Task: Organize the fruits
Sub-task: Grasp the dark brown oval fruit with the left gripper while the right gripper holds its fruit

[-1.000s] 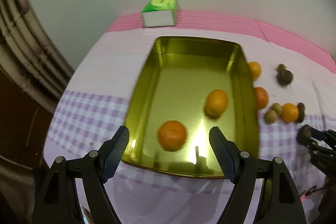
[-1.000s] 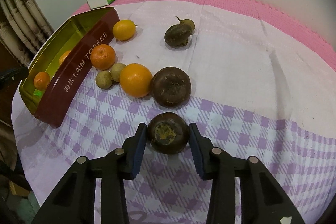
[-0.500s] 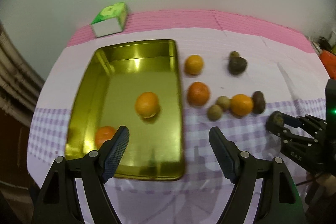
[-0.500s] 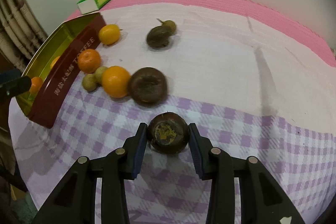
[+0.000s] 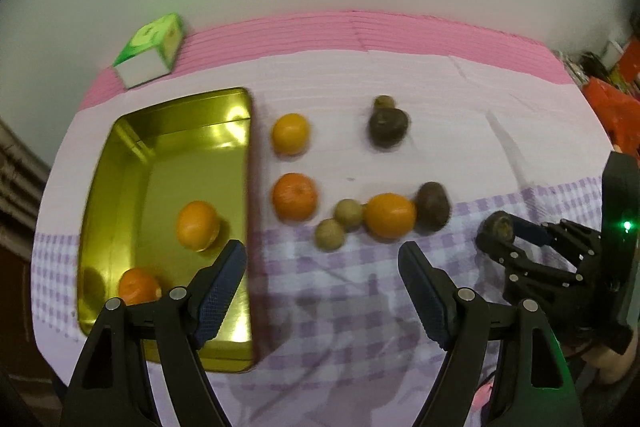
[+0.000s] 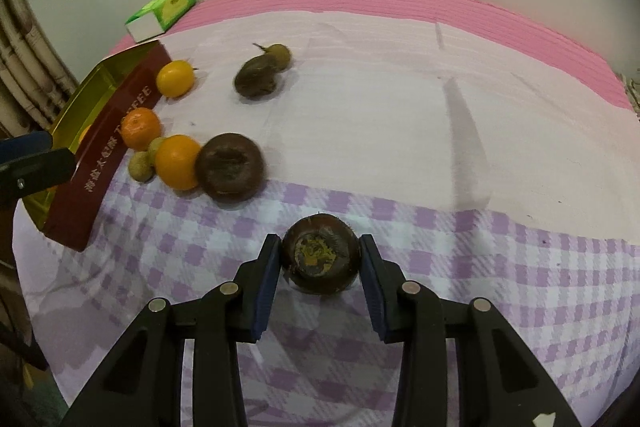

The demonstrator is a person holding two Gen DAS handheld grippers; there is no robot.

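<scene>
A dark brown fruit, its yellowish cut face turned to the camera, is clamped between the pads of the right gripper at 6 o'clock of the right wrist view, over the purple checked cloth. In the left wrist view the same fruit is seen at 3 o'clock.

At 9 to 10 o'clock of the held fruit a cluster is laid: a larger brown fruit touching an orange, two small greenish fruits beside it, and a tangerine against the tin. A yellow citrus and another brown fruit are set farther back, near 11 o'clock.

The gold tin is seen at 9 o'clock of the left view, with two oranges inside. The left gripper is spread wide with nothing between its fingers, over the cloth by the tin's right wall.

A green box is placed at 11 o'clock, on the pink mat.
</scene>
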